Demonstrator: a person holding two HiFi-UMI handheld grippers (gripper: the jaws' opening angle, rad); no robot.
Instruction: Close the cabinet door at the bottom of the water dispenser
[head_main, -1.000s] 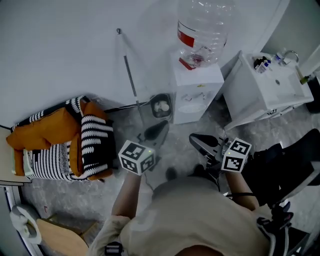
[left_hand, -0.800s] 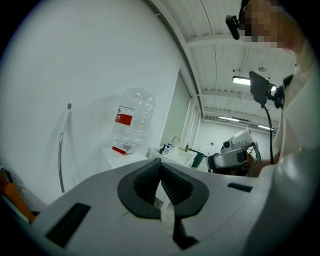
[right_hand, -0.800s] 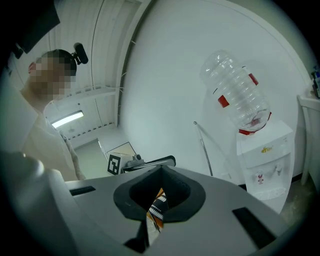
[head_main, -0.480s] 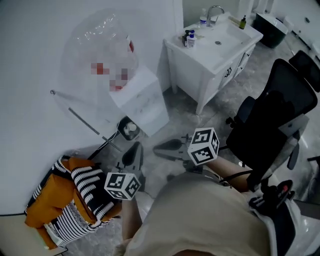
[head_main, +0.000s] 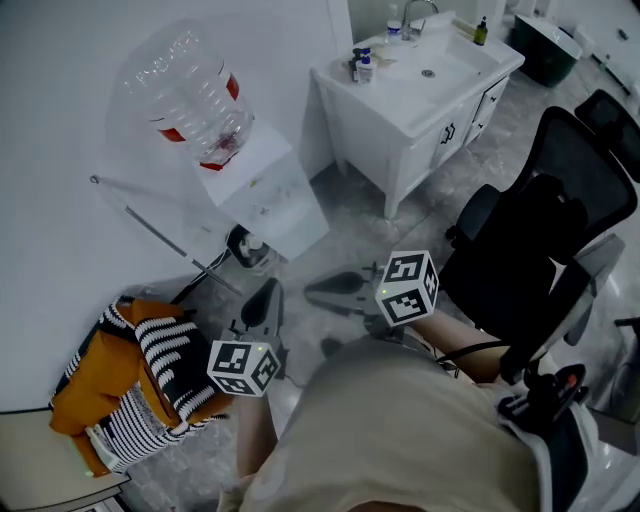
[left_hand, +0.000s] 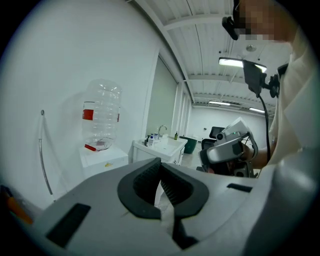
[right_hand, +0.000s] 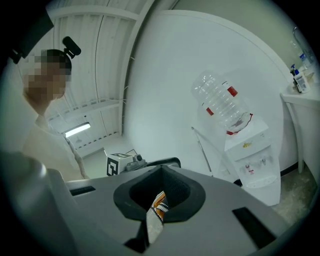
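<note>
Since a second ago your head has swung round, so the water dispenser (head_main: 268, 200) has slid from the top middle of the head view to its upper left, and the white vanity sink (head_main: 420, 85) now sits at the top instead of the right edge. Both grippers have come along with you and hang over the grey floor (head_main: 350, 225), well apart from the dispenser. Your left gripper (head_main: 267, 290) has its jaws pressed together with nothing in them, pointing up the frame toward the dispenser. Your right gripper (head_main: 315, 292) lies level and points left across the frame, its jaws also together and empty. On the dispenser stands a clear bottle (head_main: 188, 90) with a red label, close to the white wall (head_main: 70, 150). The cabinet door (right_hand: 261, 192) shows in the right gripper view as a white panel under the taps, too small to tell whether it sits flush. Orange and striped cushions (head_main: 130, 385) lie at lower left, and a black office chair (head_main: 545, 230) stands at right.
</note>
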